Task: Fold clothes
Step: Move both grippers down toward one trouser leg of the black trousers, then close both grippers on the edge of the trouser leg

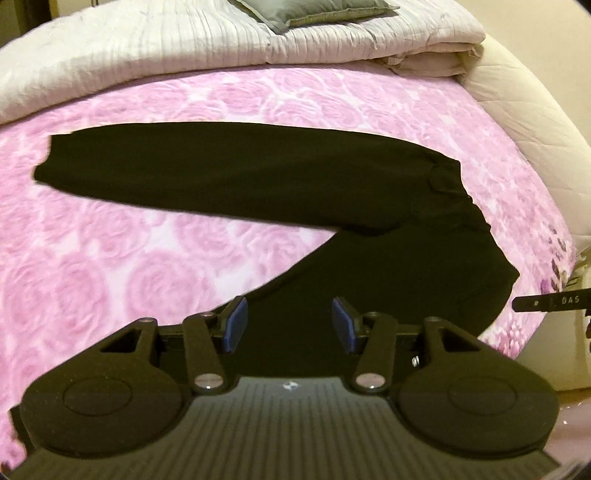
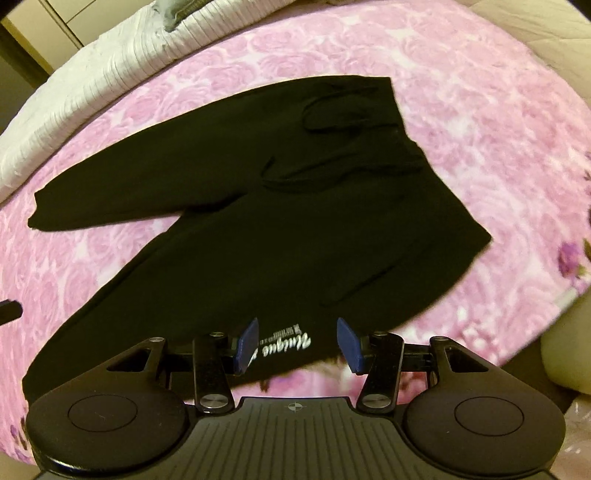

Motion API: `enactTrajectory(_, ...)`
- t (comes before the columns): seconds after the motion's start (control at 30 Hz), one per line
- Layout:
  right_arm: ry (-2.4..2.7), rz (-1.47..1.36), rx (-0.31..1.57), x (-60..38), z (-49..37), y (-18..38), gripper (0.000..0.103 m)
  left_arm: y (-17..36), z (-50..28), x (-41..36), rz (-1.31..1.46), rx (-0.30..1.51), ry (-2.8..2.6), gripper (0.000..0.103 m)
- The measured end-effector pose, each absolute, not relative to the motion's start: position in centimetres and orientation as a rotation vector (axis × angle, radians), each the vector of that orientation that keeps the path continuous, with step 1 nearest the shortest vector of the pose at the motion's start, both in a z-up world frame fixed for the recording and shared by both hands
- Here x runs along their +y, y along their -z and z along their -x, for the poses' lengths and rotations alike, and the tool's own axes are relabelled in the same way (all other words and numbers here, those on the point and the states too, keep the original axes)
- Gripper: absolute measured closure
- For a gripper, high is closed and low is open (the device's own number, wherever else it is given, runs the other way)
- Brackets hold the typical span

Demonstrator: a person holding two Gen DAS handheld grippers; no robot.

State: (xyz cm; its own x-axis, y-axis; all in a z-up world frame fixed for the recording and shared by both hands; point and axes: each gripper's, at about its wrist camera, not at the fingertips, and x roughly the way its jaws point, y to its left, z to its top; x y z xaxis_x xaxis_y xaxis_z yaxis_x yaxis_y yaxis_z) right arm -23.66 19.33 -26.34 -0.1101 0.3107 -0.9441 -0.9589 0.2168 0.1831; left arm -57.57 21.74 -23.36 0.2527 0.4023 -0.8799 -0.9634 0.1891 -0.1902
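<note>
Right wrist view shows white lettering point(image 2: 287, 341) on black trousers point(image 2: 258, 206), left hides it, both grippers' fingers point(image 2: 246, 345) apart, empty

Black cloth trousers point(image 2: 258, 206): matt, soft knit, with white printed lettering point(image 2: 290, 341) near one edge. Pink rose-patterned bedcover point(image 1: 147, 266): plush, fleecy pile, faint sheen noted. Pale ribbed quilt point(image 1: 184, 48): crinkled fabric, slightly lustrous. Grey cushion point(image 1: 314, 11): smooth woven cloth. Left gripper point(image 1: 290, 325) and right gripper point(image 2: 297, 345): matt black plastic bodies, ribbed housing, blue rubbery pads point(image 1: 236, 323), polished metal pivot screws point(image 2: 214, 400).
</note>
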Motion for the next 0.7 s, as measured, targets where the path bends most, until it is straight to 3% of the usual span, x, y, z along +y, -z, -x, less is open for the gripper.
enactTrajectory(0.4, -1.455, 0.735, 1.119, 32.5, 19.7, 33.7, 0.052, 31.8, 53.7, 34.8, 0.802, 0.801, -0.997, 0.057)
enactTrajectory(0.7, -1.756, 0.884, 0.856, 47.4, 18.3, 36.4, 0.052, 35.4, 50.4, 48.3, 0.556, 0.860, -0.854, 0.057)
